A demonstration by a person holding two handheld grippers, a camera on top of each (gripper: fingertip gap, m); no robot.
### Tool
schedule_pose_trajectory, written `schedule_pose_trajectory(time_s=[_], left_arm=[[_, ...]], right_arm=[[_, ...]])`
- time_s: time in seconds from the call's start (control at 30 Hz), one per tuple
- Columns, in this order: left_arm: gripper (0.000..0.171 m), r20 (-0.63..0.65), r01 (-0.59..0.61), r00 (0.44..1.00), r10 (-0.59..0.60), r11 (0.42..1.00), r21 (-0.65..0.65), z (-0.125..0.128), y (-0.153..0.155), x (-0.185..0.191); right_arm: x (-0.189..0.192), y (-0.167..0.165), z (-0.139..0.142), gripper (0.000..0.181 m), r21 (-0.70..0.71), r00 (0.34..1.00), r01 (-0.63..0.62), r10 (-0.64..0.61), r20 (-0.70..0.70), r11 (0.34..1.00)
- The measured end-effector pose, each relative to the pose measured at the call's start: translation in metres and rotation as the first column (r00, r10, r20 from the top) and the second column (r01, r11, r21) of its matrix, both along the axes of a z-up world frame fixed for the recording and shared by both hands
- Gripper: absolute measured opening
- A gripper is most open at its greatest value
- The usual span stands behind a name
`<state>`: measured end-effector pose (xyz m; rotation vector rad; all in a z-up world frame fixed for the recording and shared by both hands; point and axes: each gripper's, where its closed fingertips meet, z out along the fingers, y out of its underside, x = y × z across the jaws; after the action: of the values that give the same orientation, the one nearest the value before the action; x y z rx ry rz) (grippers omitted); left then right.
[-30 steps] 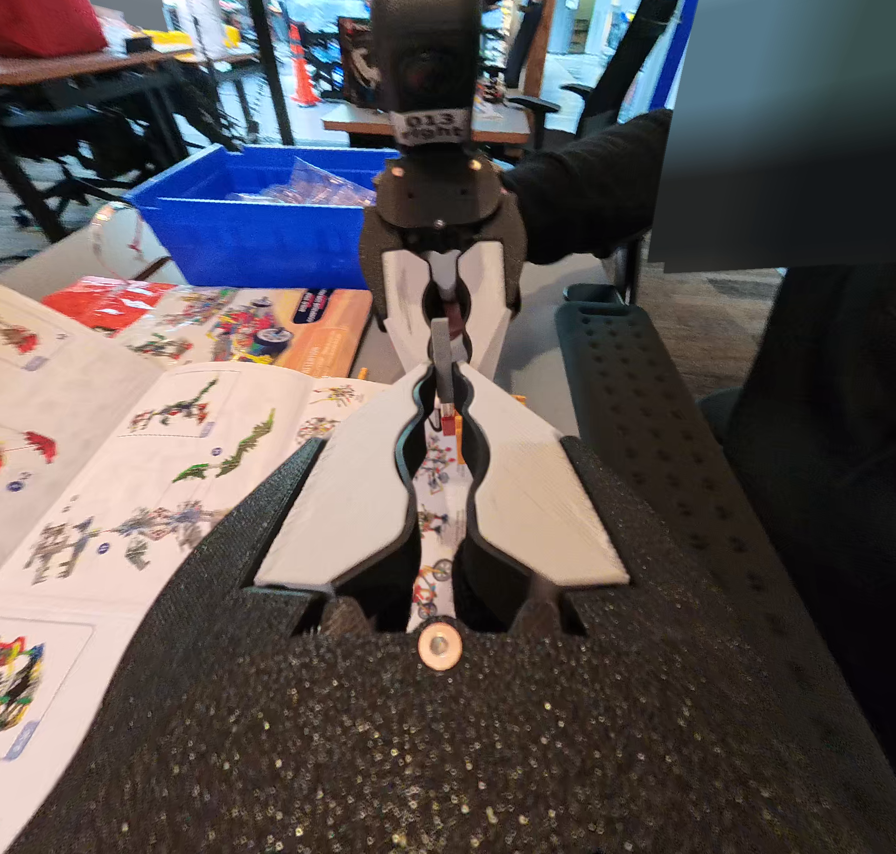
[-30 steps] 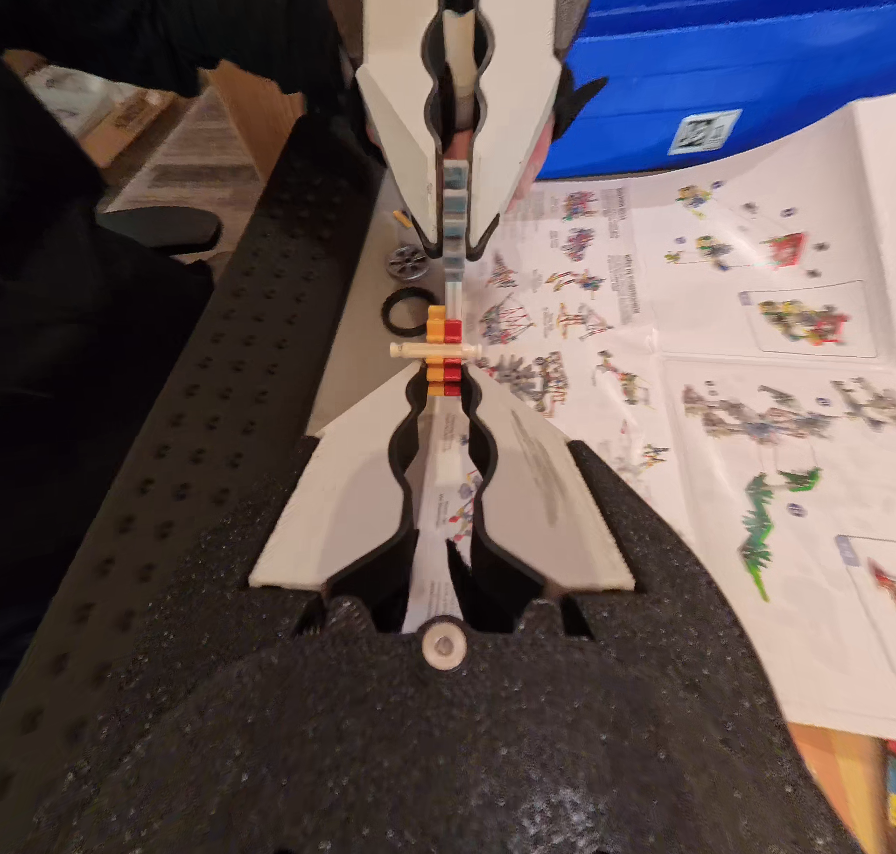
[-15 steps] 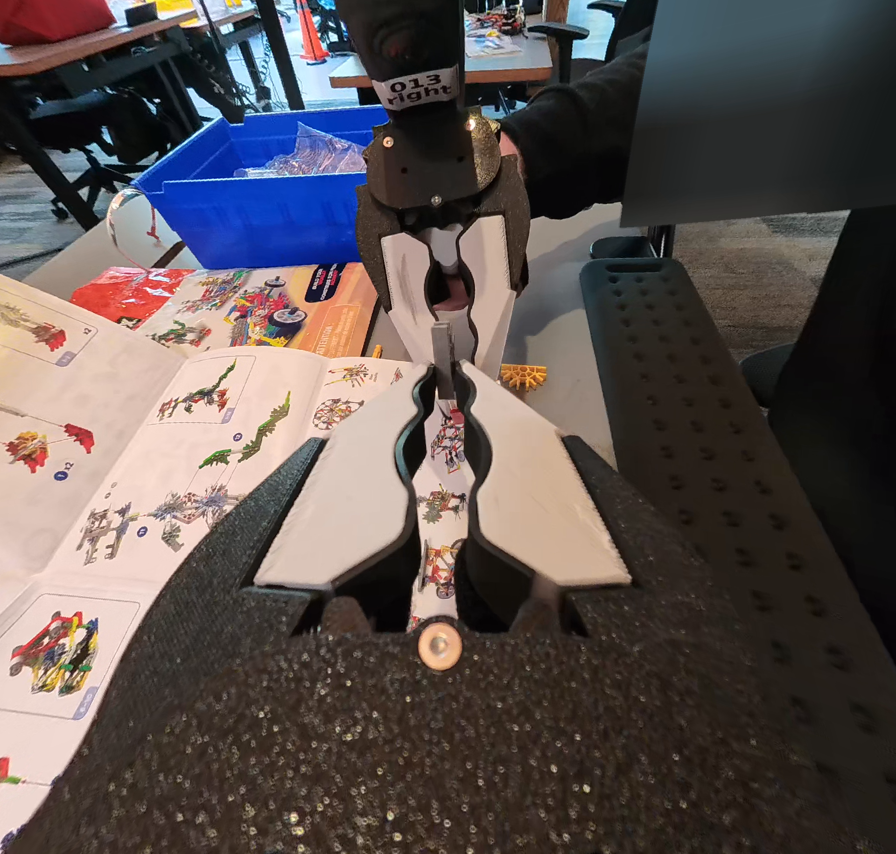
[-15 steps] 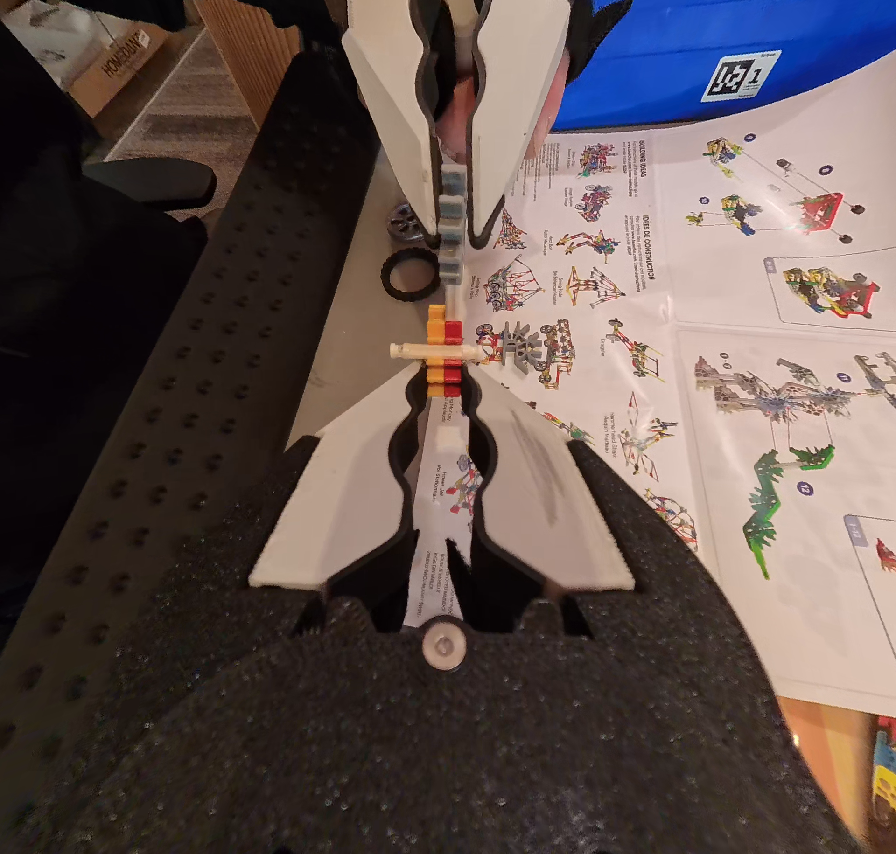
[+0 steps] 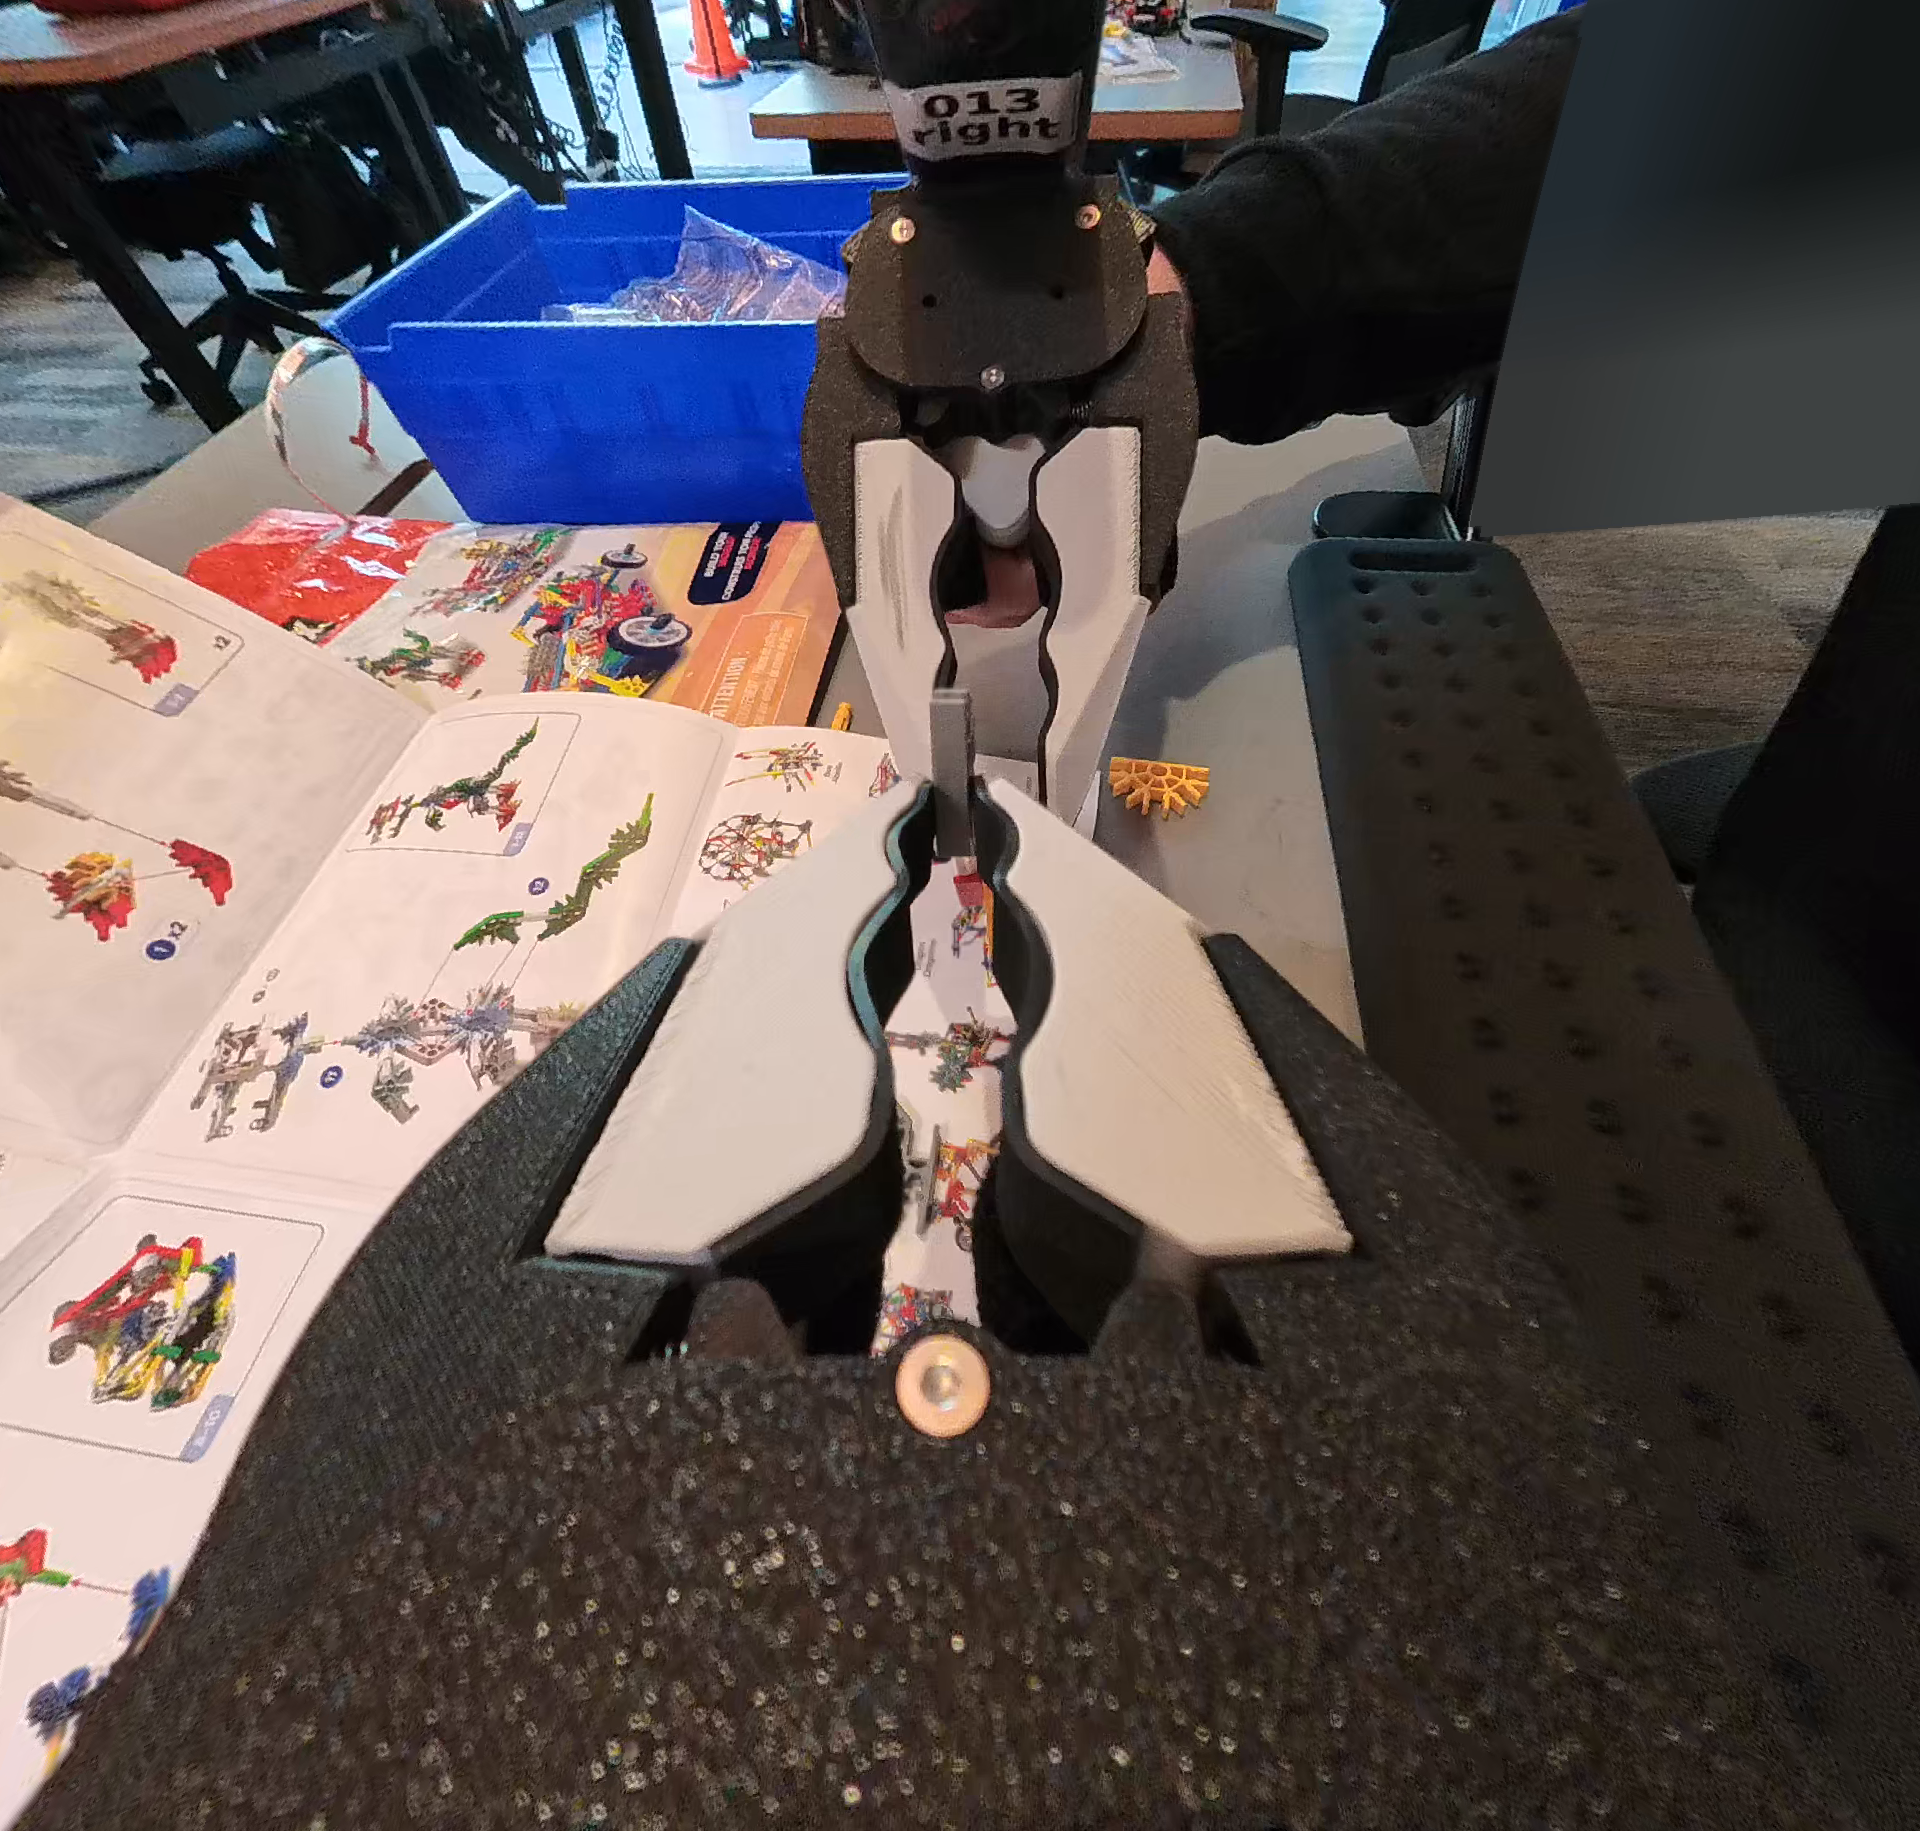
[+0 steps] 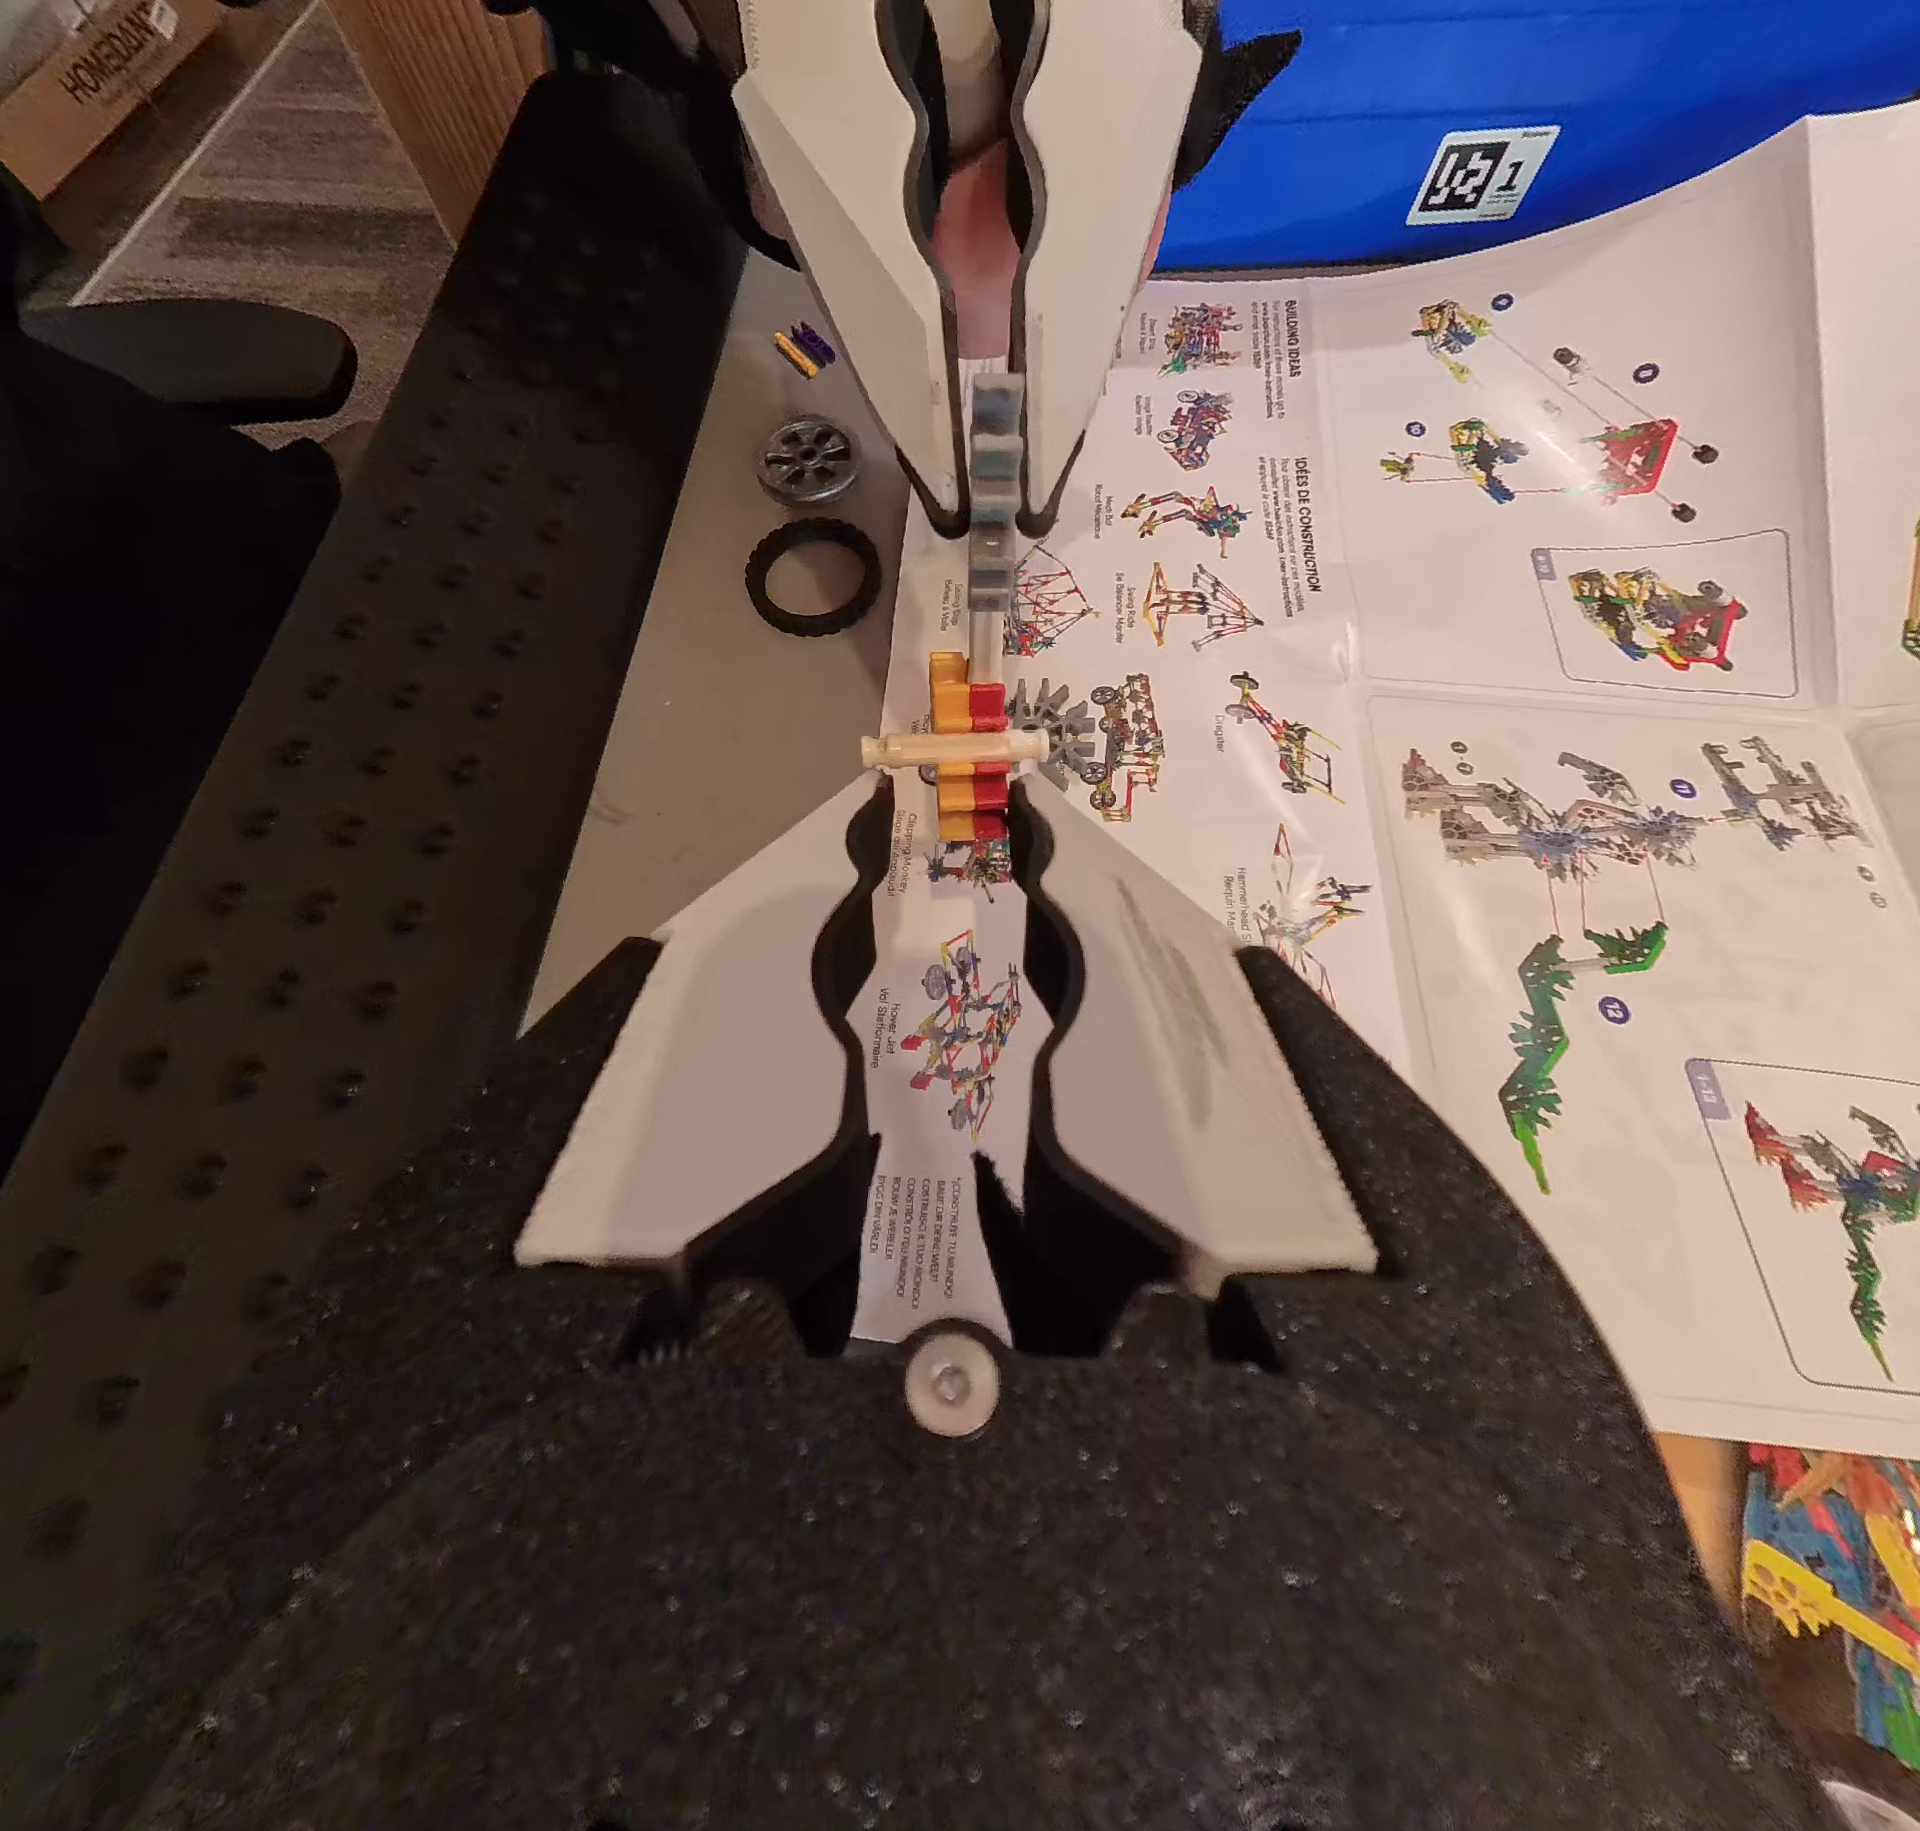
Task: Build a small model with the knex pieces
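Left hand-held gripper [image 6: 982,508] clamped on grey connector [image 6: 992,493]. Right hand-held gripper [image 6: 961,805] clamped on red-and-yellow connector stack [image 6: 971,753] carrying a cream rod [image 6: 951,747]. Thin rod joins both pieces over the instruction sheet [image 6: 1455,742]. Tyre [image 6: 812,576], wheel hub [image 6: 808,462] lie loose on the worktop [image 6: 675,742].

A white label band [image 5: 982,114] with black print circled the right gripper [image 5: 987,779] at twelve o'clock. On the blue bin [image 6: 1662,67], toward one o'clock, sat a square black-and-white marker sticker [image 6: 1481,176]. The instruction sheet [image 6: 1558,638] carried small captions and numbered blue dots. At ten o'clock a cardboard box [image 6: 104,77] bore dark lettering, perhaps a brand.
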<state>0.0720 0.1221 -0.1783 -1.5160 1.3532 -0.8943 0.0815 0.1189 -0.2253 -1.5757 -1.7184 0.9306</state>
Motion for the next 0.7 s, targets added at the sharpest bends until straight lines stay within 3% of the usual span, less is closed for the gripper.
schedule_pose_trajectory(time_s=[0.1, 0.37, 0.7], left_arm=[[0.006, 0.002, 0.007, 1.0, -0.007, 1.0, -0.008, -0.002, -0.001, 0.001], [0.006, -0.04, -0.018, 0.999, 0.019, 1.0, 0.013, -0.012, 0.006, -0.003], [0.006, -0.155, -0.037, 0.987, 0.043, 0.999, 0.04, -0.049, 0.013, -0.005]], right_arm=[[-0.002, 0.0, -0.004, 0.013, 0.021, 1.0, -0.001, 0.001, 0.009, 1.0], [-0.002, 0.006, -0.008, 0.019, 0.02, 0.999, 0.034, -0.035, 0.025, 0.999], [0.008, 0.014, -0.032, 0.02, 0.056, 0.987, 0.053, -0.061, 0.149, 0.997]])
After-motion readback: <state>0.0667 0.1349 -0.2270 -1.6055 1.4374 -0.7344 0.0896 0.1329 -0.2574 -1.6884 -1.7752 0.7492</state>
